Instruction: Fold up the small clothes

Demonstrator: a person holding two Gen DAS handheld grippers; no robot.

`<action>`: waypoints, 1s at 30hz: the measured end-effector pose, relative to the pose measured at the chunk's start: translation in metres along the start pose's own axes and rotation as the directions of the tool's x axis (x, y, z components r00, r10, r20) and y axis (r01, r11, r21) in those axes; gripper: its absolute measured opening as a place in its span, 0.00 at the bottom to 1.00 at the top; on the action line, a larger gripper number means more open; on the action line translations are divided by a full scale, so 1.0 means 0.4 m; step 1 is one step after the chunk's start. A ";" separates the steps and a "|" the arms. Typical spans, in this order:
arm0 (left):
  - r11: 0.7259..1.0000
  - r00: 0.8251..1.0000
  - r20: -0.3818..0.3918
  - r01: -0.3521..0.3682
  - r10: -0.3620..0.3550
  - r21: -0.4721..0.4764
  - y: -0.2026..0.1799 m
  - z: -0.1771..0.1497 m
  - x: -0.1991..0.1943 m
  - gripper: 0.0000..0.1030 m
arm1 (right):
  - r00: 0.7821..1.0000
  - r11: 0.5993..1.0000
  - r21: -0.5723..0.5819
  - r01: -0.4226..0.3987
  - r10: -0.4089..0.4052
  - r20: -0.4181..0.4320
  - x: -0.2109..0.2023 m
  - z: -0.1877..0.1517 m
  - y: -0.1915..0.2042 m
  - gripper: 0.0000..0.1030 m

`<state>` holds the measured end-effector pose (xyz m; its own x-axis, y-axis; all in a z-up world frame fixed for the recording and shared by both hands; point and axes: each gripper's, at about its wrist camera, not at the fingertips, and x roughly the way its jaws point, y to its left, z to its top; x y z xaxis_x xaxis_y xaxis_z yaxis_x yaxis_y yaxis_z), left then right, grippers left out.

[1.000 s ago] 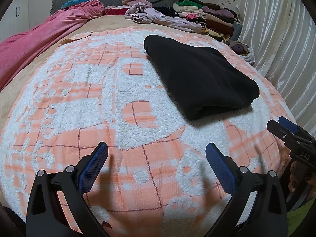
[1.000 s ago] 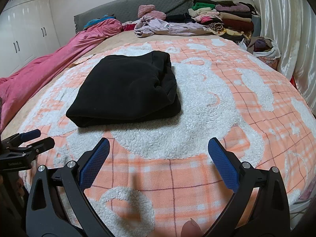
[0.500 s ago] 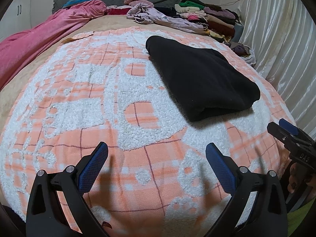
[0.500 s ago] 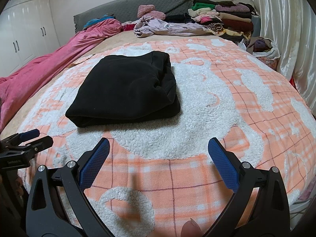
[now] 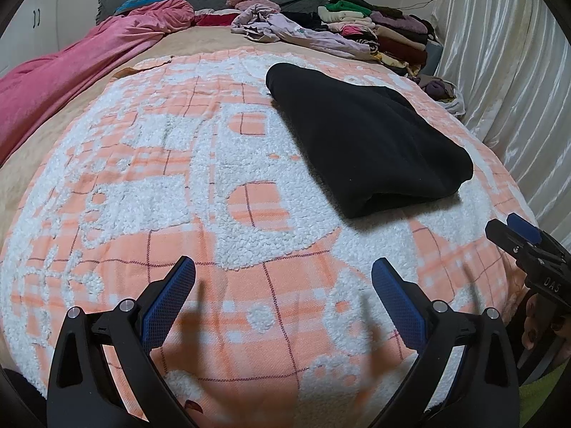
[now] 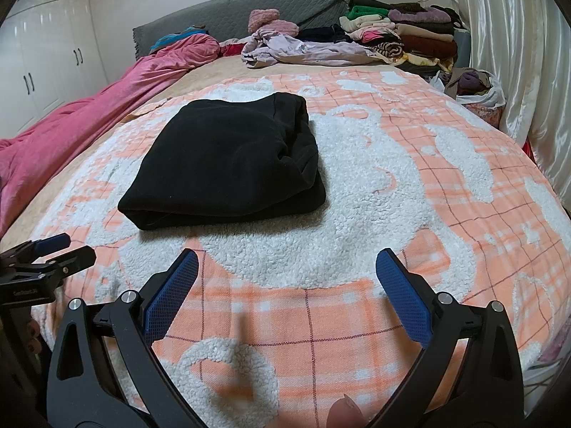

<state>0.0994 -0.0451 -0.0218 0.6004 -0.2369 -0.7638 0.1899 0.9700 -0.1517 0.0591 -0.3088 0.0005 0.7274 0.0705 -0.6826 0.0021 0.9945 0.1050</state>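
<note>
Clearly, a folded black garment point(image 5: 367, 139) is seen lying on the orange-and-white checked blanket point(image 5: 171, 185) that covers the bed. In the left wrist view it is placed ahead and to the right of the left hand-held gripper point(image 5: 283, 297); in the right wrist view the same garment point(image 6: 228, 158) is placed ahead and a little to the left of the right hand-held gripper point(image 6: 285, 294). The garment is touched by neither one.

The blue pads of the left hand-held gripper are held wide apart above the blanket, and nothing is held between them. The right hand-held gripper is likewise spread wide, with only the blanket point(image 6: 410, 192) seen between its fingers. Each hand-held gripper is also caught at the edge of the other camera: the right one at the right border of the left wrist view, the left one at the left border of the right wrist view.

At the far end of the bed, a stack of folded clothes point(image 6: 399, 35) is seen near the curtain point(image 6: 517, 46), and just beside the stack a crumpled lilac garment point(image 6: 303, 50) is spread out. A pink quilt point(image 5: 71, 82) is laid along the left side of the bed, and a grey headboard cover point(image 6: 232, 18) is seen behind it.
</note>
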 end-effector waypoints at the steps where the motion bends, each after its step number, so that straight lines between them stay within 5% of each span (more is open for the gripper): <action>1: 1.000 1.000 0.000 -0.003 0.003 -0.001 -0.001 -0.001 0.000 0.96 | 1.000 1.000 0.000 0.001 -0.001 0.000 0.000 0.000 0.000 0.91; 30: 1.000 1.000 -0.007 -0.027 0.027 0.003 0.004 -0.002 0.000 0.96 | 1.000 1.000 -0.006 0.009 -0.009 -0.003 0.000 0.002 0.000 0.91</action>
<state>0.0992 -0.0436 -0.0226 0.5996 -0.2104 -0.7721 0.1762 0.9758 -0.1291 0.0597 -0.3088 0.0009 0.7254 0.0621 -0.6855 0.0046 0.9955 0.0949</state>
